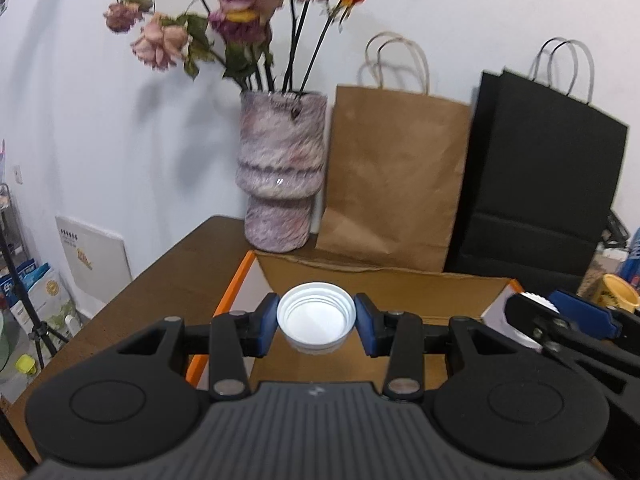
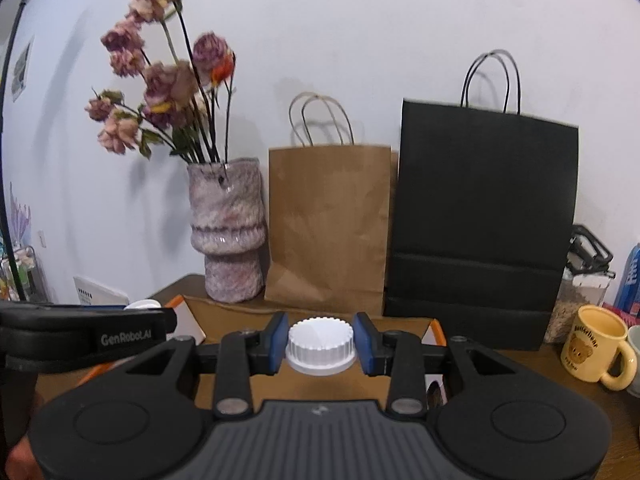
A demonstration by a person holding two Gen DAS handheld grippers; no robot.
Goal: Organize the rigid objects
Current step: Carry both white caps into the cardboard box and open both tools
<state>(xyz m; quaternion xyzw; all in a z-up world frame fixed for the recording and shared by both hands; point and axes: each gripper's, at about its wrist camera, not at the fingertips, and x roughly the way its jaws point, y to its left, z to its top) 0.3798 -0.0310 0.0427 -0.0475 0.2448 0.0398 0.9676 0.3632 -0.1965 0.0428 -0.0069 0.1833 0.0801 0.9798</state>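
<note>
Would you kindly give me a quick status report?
Left gripper shut on white cap, hollow side up. Right gripper shut on ridged white cap. Both over open cardboard box. Nothing in the way.

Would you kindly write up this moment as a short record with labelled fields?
left gripper: shut on white plastic screw cap, open side up, above the box
right gripper: shut on white ribbed plastic cap, closed top up
below both: open cardboard box with orange edge
surface: brown wooden table
behind box: mottled pink ceramic vase of dried roses, brown paper bag, black paper bag
right side: yellow bear mug
</note>
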